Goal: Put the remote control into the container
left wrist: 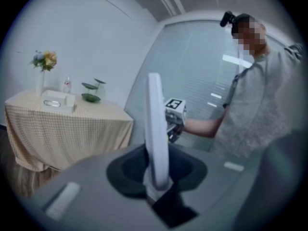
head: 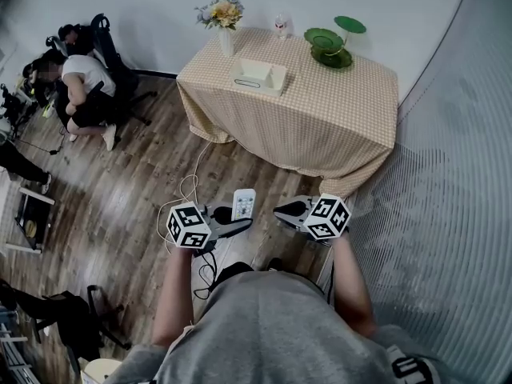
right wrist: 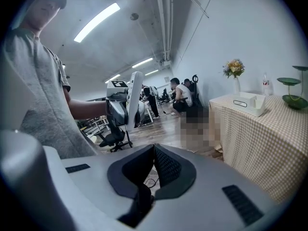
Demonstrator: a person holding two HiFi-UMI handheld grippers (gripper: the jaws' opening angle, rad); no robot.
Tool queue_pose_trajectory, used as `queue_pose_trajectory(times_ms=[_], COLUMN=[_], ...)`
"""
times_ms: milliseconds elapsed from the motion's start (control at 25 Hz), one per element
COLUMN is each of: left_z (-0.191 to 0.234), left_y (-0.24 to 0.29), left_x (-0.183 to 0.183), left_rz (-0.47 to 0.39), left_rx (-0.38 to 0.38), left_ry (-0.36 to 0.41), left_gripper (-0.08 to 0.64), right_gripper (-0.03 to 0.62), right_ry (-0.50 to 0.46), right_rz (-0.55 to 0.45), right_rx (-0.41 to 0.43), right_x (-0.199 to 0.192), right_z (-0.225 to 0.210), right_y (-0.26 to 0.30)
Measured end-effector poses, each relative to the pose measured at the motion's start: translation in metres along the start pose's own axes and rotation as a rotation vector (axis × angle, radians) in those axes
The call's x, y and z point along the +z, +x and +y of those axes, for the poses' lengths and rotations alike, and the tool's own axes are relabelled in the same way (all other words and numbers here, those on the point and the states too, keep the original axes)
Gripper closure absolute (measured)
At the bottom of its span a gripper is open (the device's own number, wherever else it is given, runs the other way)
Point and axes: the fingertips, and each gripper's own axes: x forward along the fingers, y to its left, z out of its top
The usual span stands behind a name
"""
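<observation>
A white remote control (head: 243,205) stands upright in my left gripper (head: 237,224), which is shut on its lower end; in the left gripper view the remote (left wrist: 157,134) shows edge-on between the jaws. My right gripper (head: 282,211) faces it from the right, shut and empty, its jaws pressed together (right wrist: 153,165). The remote (right wrist: 134,100) also shows in the right gripper view, held out at the left. The white container (head: 258,75) sits on the checked tablecloth of the table (head: 336,110) well ahead of both grippers; it is also in the left gripper view (left wrist: 57,100) and the right gripper view (right wrist: 250,102).
On the table stand a vase of flowers (head: 222,19), a small bottle (head: 281,26) and a green tiered dish (head: 334,42). A ribbed glass wall (head: 456,182) runs along the right. People sit by office chairs (head: 80,86) at the far left. Cables (head: 188,194) lie on the wood floor.
</observation>
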Motion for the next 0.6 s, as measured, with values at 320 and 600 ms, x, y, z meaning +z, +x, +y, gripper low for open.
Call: queue_pose_trajectory(times_ms=[320,600], left_z=[-0.007,0.000], left_y=[0.007,0.015], left_x=[0.001,0.000], left_rz=[-0.003,-0.007], left_rx=[-0.015,-0.036], left_ry=[0.004,-0.006], left_gripper=[0.471,0.470], right_gripper=[0.574,0.574], right_ry=[0.011,0.029], right_rz=[0.008,0.021], right_rx=[-0.013,-0.030], right_x=[-0.008,-0.017], right_z=[0.005,-0.001], right_y=[-0.010,-0.015])
